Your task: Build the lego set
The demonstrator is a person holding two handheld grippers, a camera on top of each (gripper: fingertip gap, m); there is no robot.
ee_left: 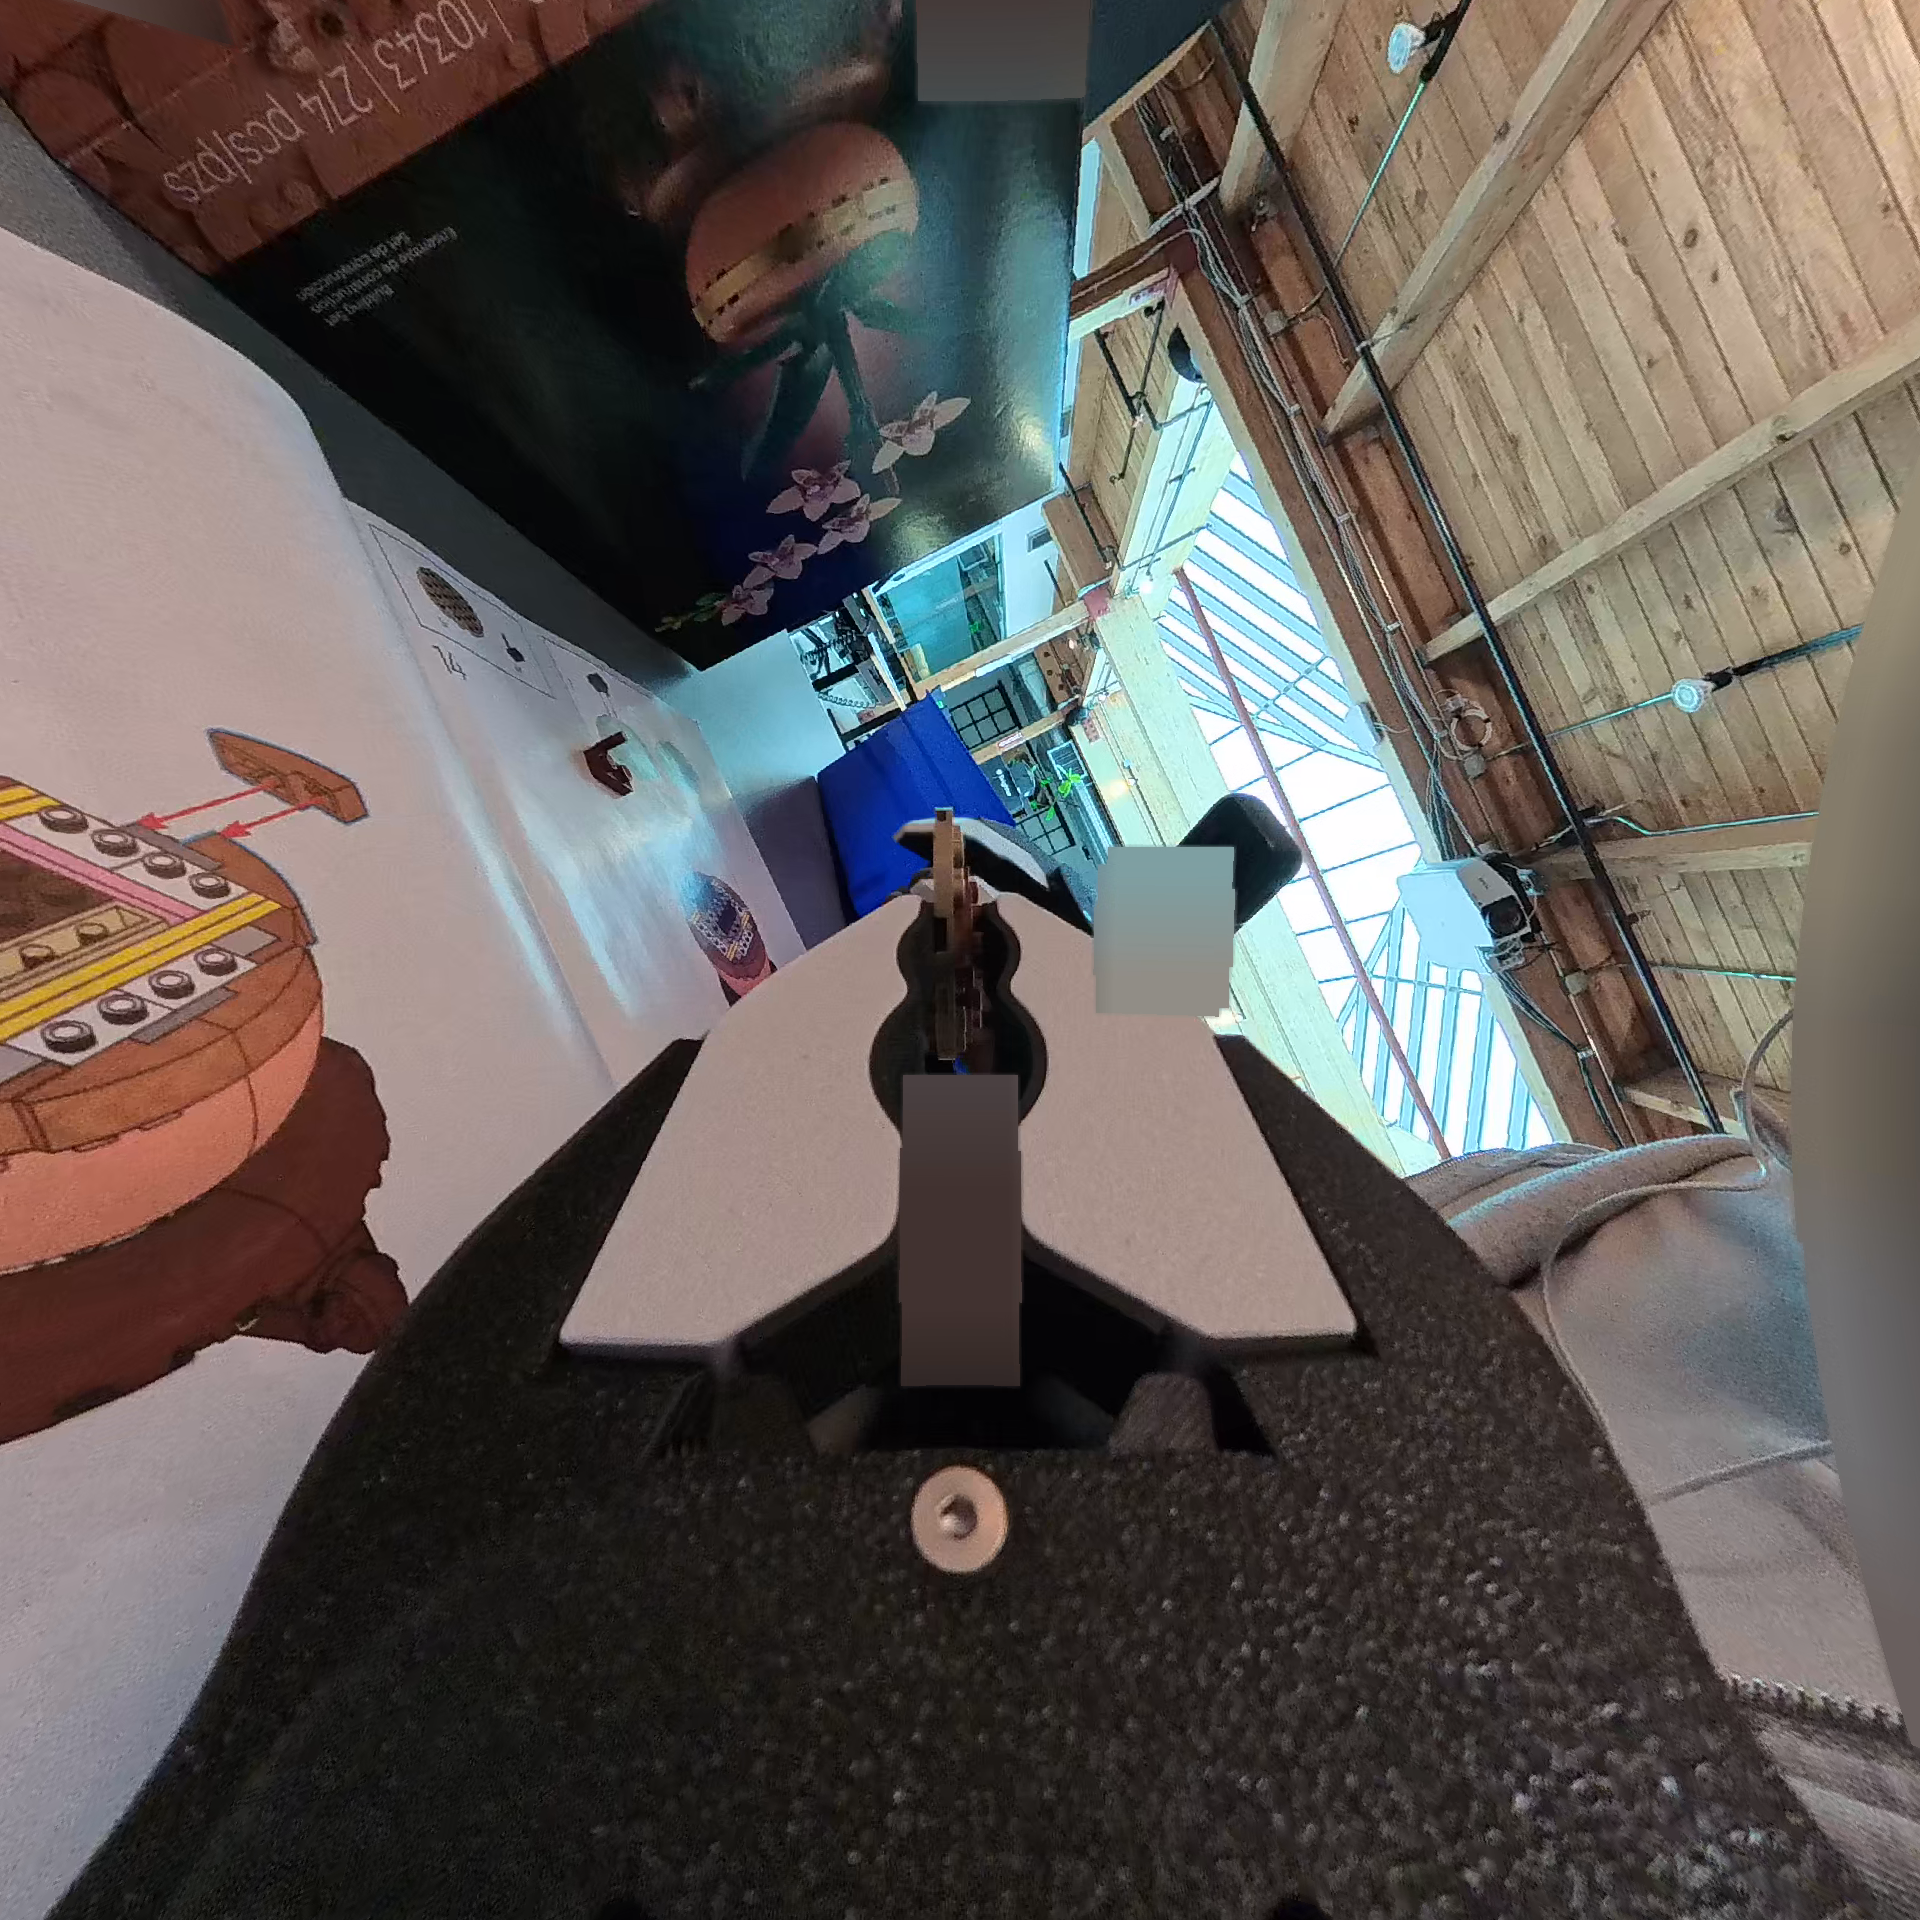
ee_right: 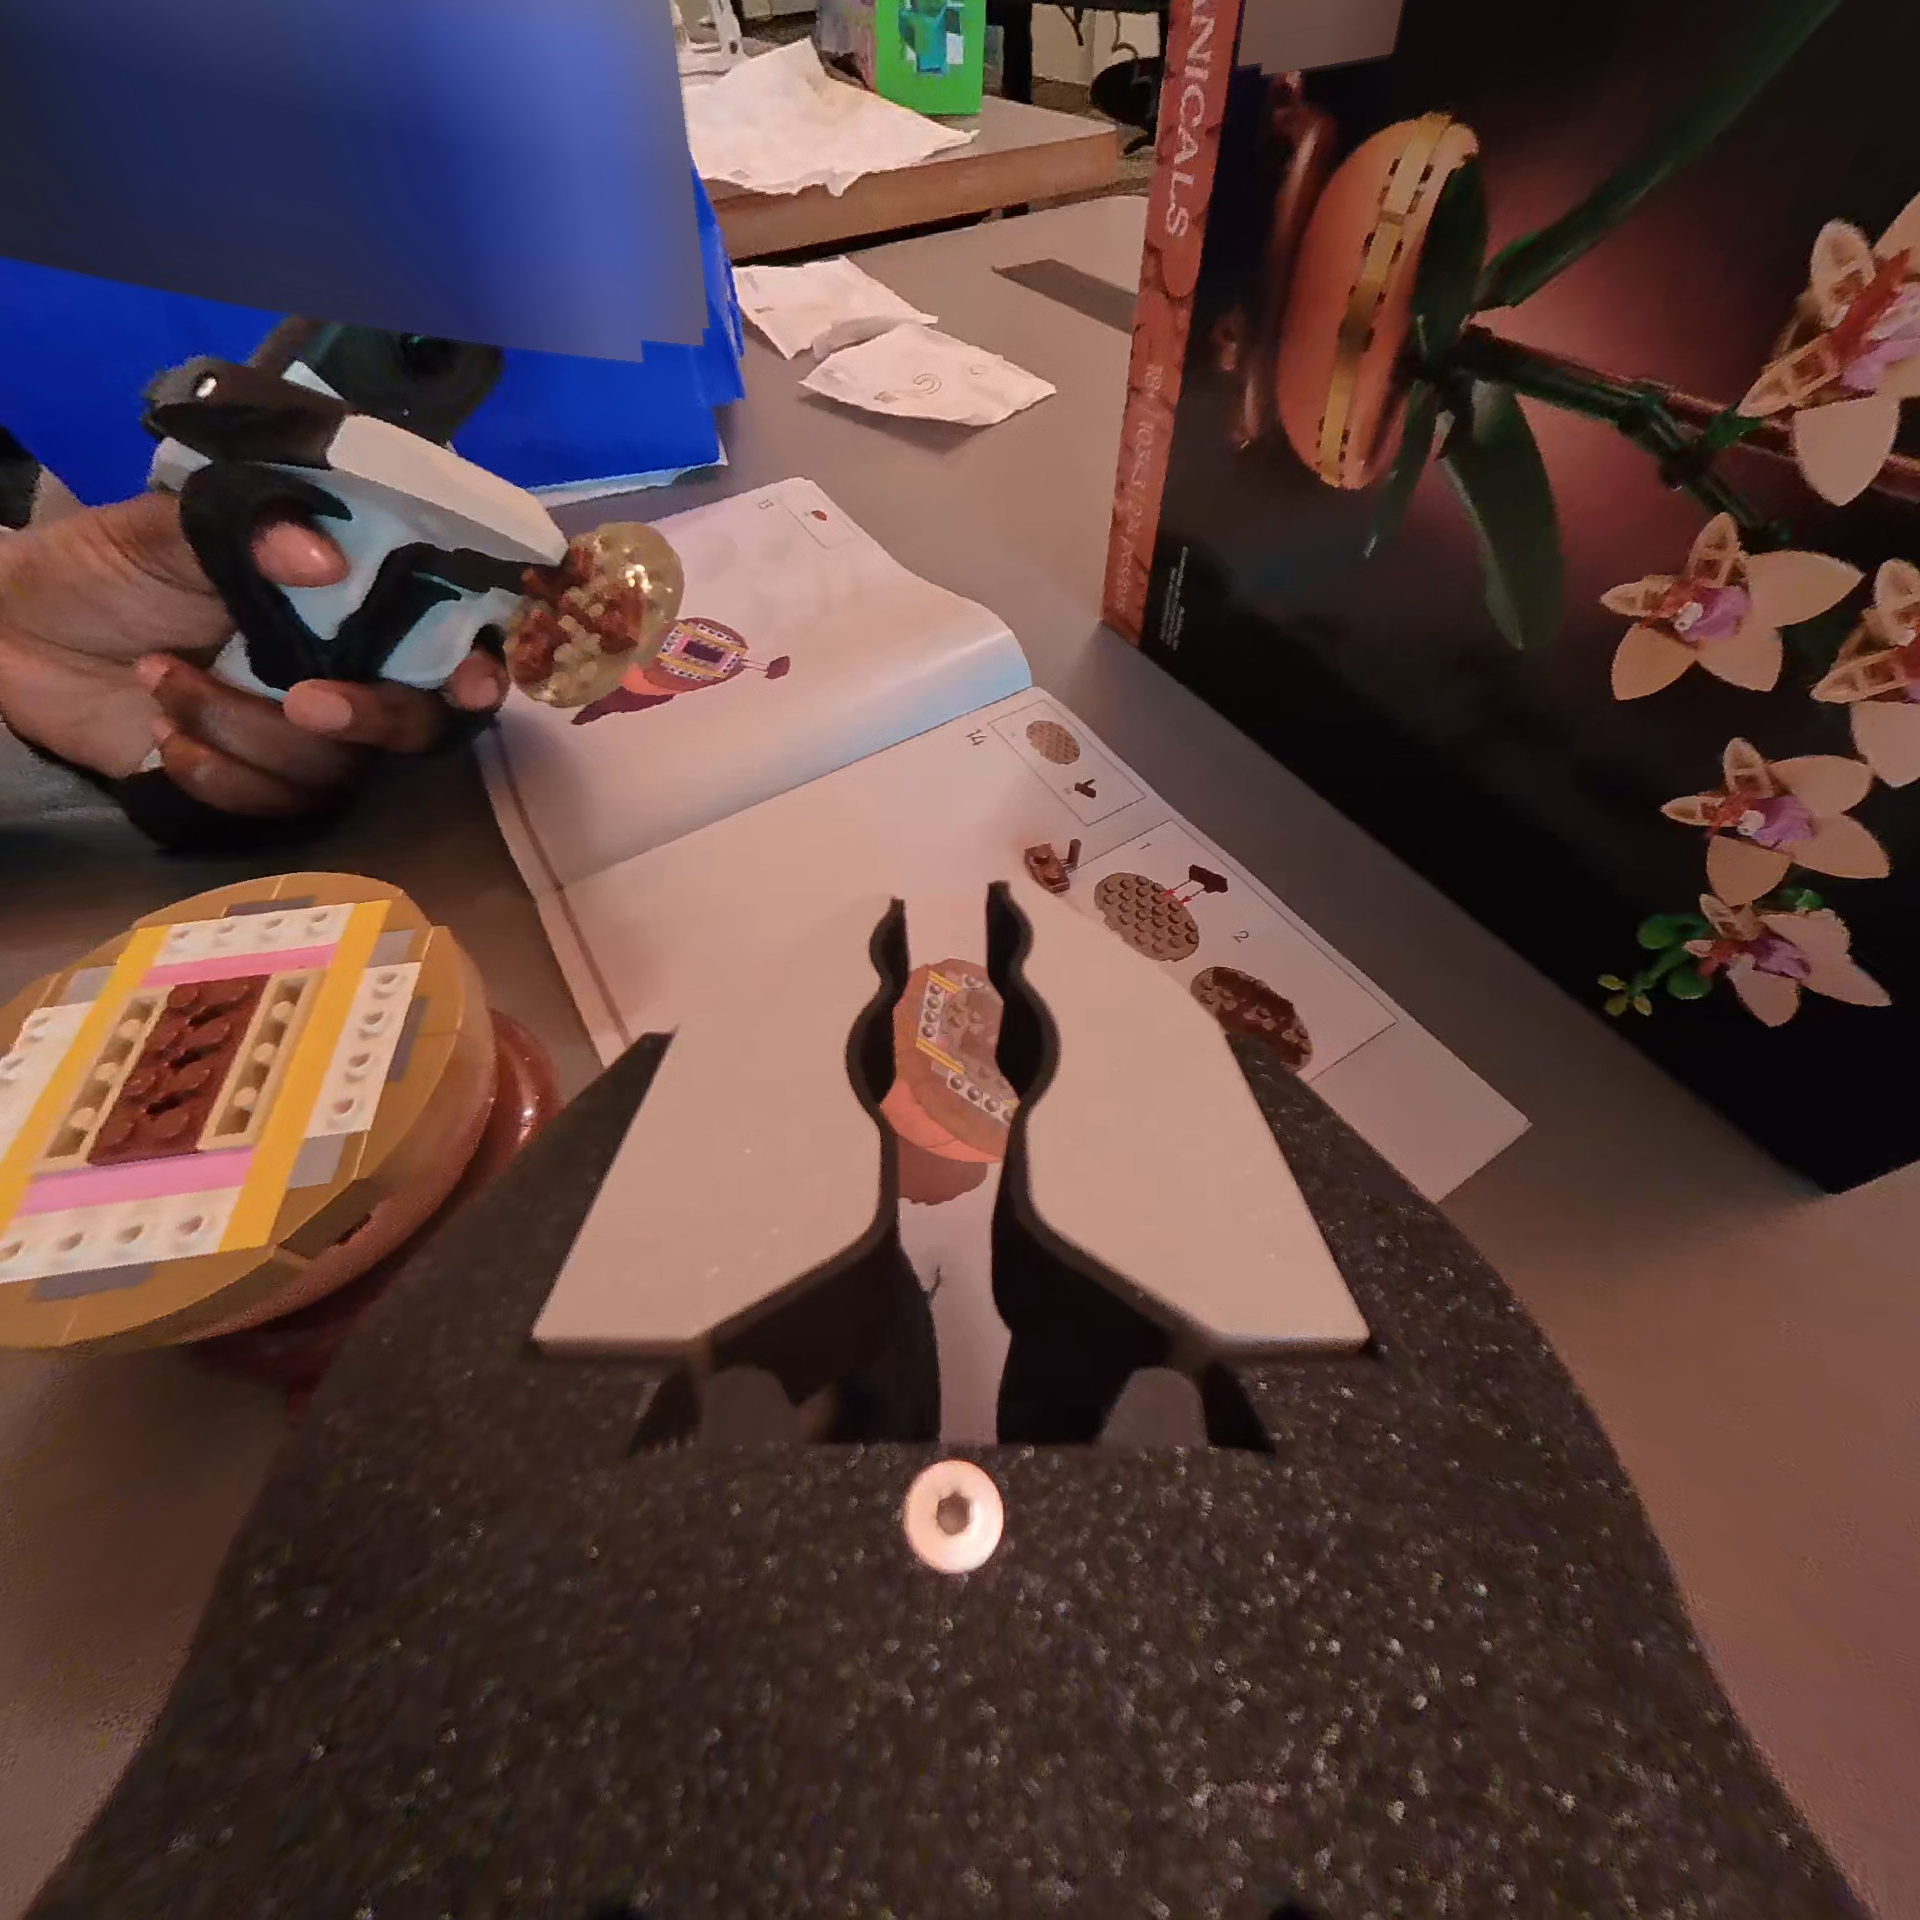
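Observation:
My left gripper [ee_left: 951, 909] is shut on a round tan plate with brown pieces [ee_left: 945, 857], seen edge-on and held in the air. In the right wrist view a hand holds this left gripper [ee_right: 545, 566] with the round plate [ee_right: 603, 613] above the open instruction booklet [ee_right: 790, 831]. My right gripper [ee_right: 943, 909] is open and empty, low over the booklet's near page. A small brown piece [ee_right: 1051, 864] lies on the booklet just beyond its right fingertip. The round pot build [ee_right: 208, 1101], with a white, yellow, pink and brown studded top, stands on the table to the left.
The set's dark box [ee_right: 1507, 520] stands upright on the right, close behind the booklet; it also shows in the left wrist view [ee_left: 644, 312]. Crumpled white paper bags [ee_right: 925, 384] lie farther back on the grey table [ee_right: 1610, 1403]. A blue bag [ee_right: 582, 416] sits behind the left hand. Left tips to right tips: about 12 cm.

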